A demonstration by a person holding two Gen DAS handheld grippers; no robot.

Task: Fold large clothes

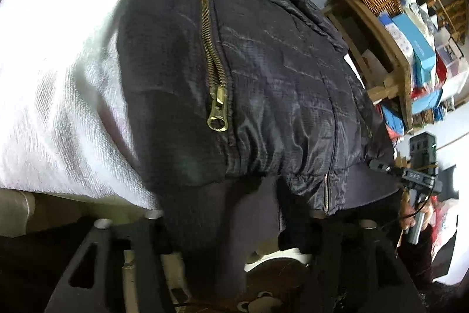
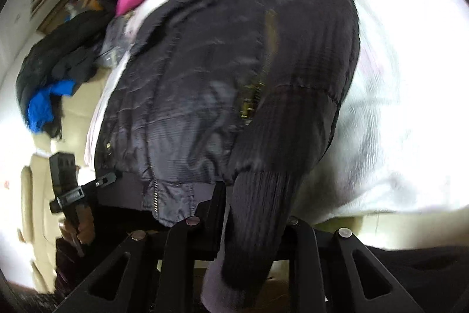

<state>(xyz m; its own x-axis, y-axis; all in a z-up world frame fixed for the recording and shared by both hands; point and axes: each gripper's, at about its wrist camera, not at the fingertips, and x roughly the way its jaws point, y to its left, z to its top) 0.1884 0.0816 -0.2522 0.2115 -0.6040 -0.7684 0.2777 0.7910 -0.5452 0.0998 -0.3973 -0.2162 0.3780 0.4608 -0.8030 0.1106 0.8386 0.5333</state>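
Black jacket (image 1: pixel 263 84) at frame centre on white towel (image 1: pixel 58 107), hem at lower edge. Left gripper (image 1: pixel 231 248) and right gripper (image 2: pixel 252 236) both clenched on knit cuffs. Mid-fold; next: carry sleeves across body.

Jacket (image 1: pixel 263 78) fills bed middle; white cover (image 1: pixel 58 63) free.

White textured cover (image 1: pixel 58 96); black puffer jacket (image 1: pixel 278 84) lying directly on it.

left gripper (image 2: pixel 112 176): tilted downward, jaws narrowly parted, fingertips at the jacket (image 1: pixel 263 78) hem | right gripper (image 1: pixel 378 165): tilted downward, jaws near closed on the hem | a hand (image 2: pixel 82 228) wraps the left handle
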